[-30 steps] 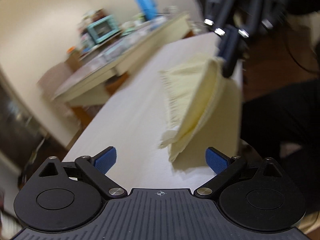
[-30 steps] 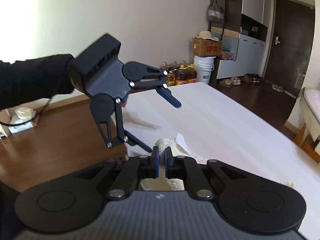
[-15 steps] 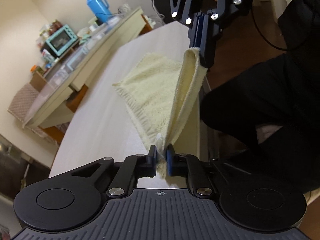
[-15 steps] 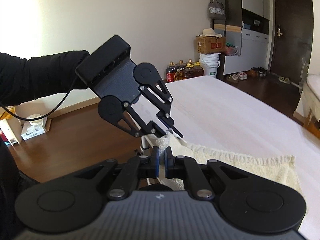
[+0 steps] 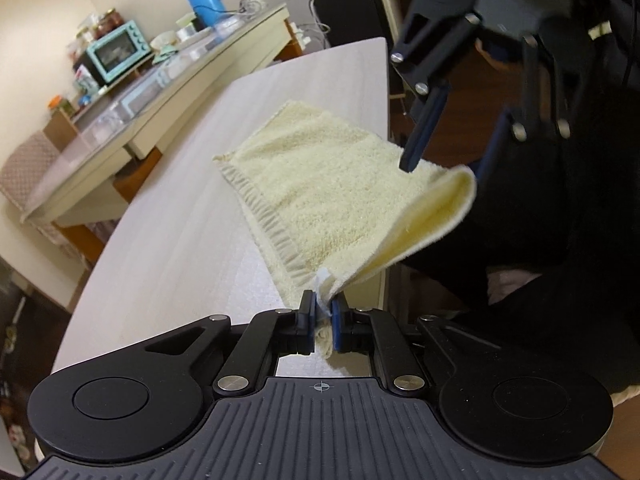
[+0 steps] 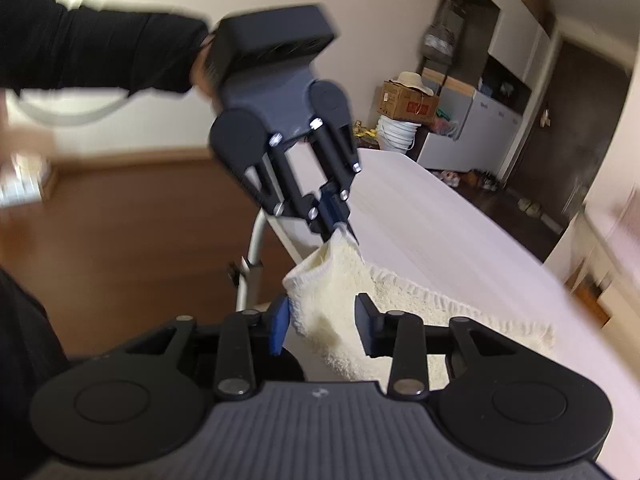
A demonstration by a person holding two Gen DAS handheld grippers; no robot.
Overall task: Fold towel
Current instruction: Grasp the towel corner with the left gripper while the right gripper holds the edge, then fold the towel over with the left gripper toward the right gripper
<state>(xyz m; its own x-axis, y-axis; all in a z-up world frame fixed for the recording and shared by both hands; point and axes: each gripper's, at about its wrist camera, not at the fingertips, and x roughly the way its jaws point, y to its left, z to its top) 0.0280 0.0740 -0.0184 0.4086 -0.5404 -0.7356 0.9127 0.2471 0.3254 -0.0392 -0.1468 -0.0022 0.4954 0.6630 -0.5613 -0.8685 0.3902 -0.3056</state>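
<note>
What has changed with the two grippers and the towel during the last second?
The left gripper, open one second ago, closed on the towel corner and holds it now. The right gripper, shut on the other corner until half a second ago, has opened; the towel edge now lies loose between its fingers. The far part of the towel stayed flat on the table.

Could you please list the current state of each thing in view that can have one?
Left claw: shut on a towel corner.
Right claw: open, towel between its fingers.
Towel: partly flat on the table, near edge lifted and curled.
</note>
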